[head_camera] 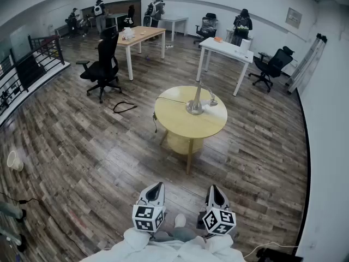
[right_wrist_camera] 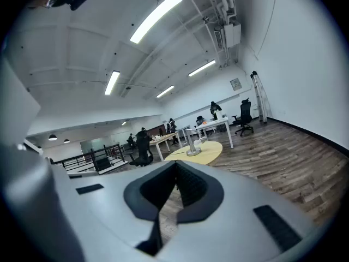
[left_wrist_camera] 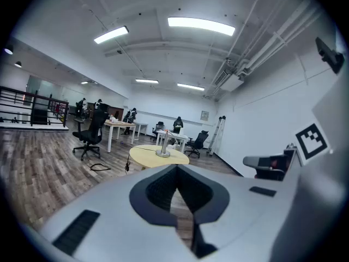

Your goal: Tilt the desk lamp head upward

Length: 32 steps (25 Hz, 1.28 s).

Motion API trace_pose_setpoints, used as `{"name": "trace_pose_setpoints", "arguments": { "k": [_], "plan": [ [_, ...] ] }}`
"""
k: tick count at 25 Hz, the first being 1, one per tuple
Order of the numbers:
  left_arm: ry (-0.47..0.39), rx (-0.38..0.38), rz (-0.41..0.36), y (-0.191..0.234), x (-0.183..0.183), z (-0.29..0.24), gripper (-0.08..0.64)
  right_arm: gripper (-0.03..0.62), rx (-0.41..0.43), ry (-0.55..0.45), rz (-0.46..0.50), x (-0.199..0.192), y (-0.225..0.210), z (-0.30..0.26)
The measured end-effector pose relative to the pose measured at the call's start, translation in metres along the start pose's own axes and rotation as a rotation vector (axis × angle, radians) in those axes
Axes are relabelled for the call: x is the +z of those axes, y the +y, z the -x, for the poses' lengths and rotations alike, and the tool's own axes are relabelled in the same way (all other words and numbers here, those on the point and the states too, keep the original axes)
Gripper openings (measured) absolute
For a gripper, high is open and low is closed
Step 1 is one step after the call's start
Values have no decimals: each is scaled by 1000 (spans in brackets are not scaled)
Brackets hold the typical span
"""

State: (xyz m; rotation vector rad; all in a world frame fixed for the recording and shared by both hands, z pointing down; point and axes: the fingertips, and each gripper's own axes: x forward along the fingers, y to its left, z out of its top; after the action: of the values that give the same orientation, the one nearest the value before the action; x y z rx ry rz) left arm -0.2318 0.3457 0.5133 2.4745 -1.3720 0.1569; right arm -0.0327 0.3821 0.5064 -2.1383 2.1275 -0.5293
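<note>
We hold the left gripper [head_camera: 155,188] and the right gripper [head_camera: 215,190] side by side at bottom centre of the head view, both pressed together on nothing, well apart from the lamp [head_camera: 196,101], which stands mid-frame on the round table [head_camera: 174,121], head drooping right.

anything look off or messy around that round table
A loose black cable lies looped on the floor between the table and the chair, a trip hazard. The lamp stands upright on the table, its cord dangling over the left edge. Nothing looks spilled or broken.
</note>
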Motion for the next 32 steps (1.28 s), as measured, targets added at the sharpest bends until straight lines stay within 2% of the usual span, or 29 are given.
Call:
{"name": "trace_pose_setpoints", "arguments": {
  "k": [8,20,32],
  "plan": [
    [15,-8,-17,0,8,-42,2,12,-12,-5,-21,12,-23,-38],
    [21,7,-27,2,32,-139,2,12,29,-11,-28,44,-59,-128],
    [26,-1,-43,-14,53,-220,2,12,4,-16,-47,71,-118,-181]
  ]
}}
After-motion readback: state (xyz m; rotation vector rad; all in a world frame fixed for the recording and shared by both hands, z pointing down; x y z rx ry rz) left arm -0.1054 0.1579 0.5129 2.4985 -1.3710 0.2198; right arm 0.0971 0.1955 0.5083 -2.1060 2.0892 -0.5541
